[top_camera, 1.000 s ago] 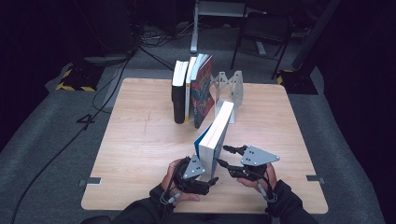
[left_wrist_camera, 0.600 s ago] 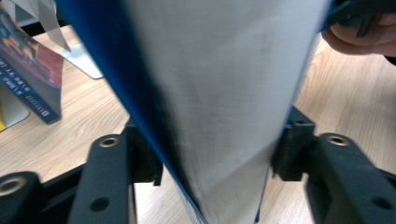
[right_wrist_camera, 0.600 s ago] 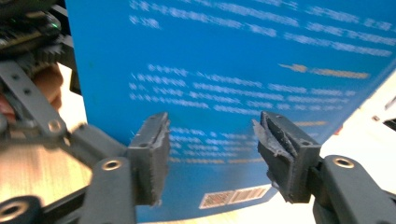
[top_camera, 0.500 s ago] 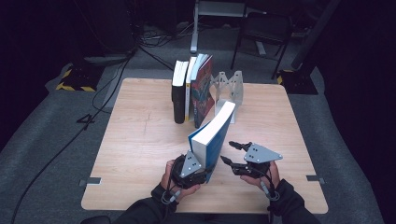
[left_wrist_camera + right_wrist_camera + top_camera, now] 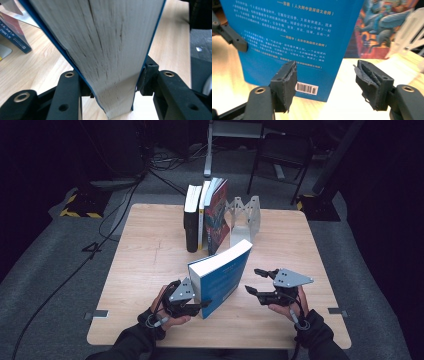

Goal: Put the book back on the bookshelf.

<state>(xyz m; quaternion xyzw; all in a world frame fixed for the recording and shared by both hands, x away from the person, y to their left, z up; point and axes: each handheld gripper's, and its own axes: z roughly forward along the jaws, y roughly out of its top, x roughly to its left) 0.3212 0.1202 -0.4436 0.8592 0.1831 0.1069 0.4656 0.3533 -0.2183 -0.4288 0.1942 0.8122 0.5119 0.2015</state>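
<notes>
On the table [image 5: 150, 260], near its near edge, the tilted blue book [image 5: 220, 280] is clamped at its near end by the just-closing left gripper [image 5: 202, 306], while the right gripper [image 5: 256, 281], just opened, is held empty to its right.

Both forearms come in over the counter's near edge, dark sleeves, gloved hands. Left gripper [image 5: 196, 301] sits left of centre near that edge, held low and roughly level, pointing right; its jaws have just been closing and the fingers [image 5: 147, 80] now press both covers of the blue book [image 5: 220, 277], clamped at its lower corner. Right gripper [image 5: 256, 281] is right of centre, level, pointing left toward the left one, grey plate on top. Its jaws have just been opening; fingers [image 5: 287, 80] stand apart, nothing between them, clear of the book's cover.
</notes>
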